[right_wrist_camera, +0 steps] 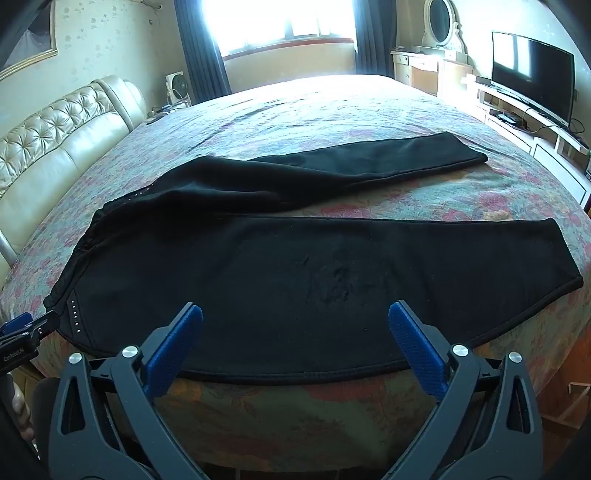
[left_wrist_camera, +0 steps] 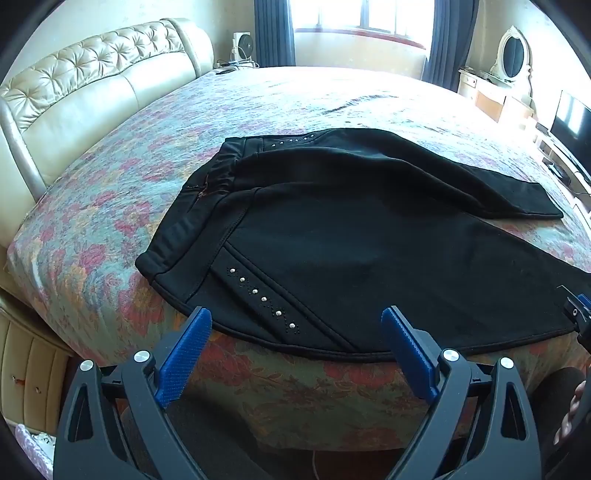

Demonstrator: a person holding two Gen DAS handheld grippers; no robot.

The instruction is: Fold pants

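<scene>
Black pants (left_wrist_camera: 351, 243) lie flat on the bed (left_wrist_camera: 147, 155), waistband to the left, both legs running right. Silver studs mark the hip pockets. The legs spread apart in a V, seen in the right wrist view (right_wrist_camera: 295, 266). My left gripper (left_wrist_camera: 297, 325) is open and empty, hovering at the near edge of the pants by the studded pocket. My right gripper (right_wrist_camera: 295, 325) is open and empty, at the near hem of the closer leg. Each gripper's tip shows at the edge of the other view.
The bed has a floral quilt (right_wrist_camera: 443, 192) and a cream tufted headboard (left_wrist_camera: 92, 88) on the left. A TV (right_wrist_camera: 532, 74) on a low cabinet and a dresser with oval mirror (right_wrist_camera: 439, 22) stand at the right. A window (right_wrist_camera: 280, 18) with dark curtains is behind.
</scene>
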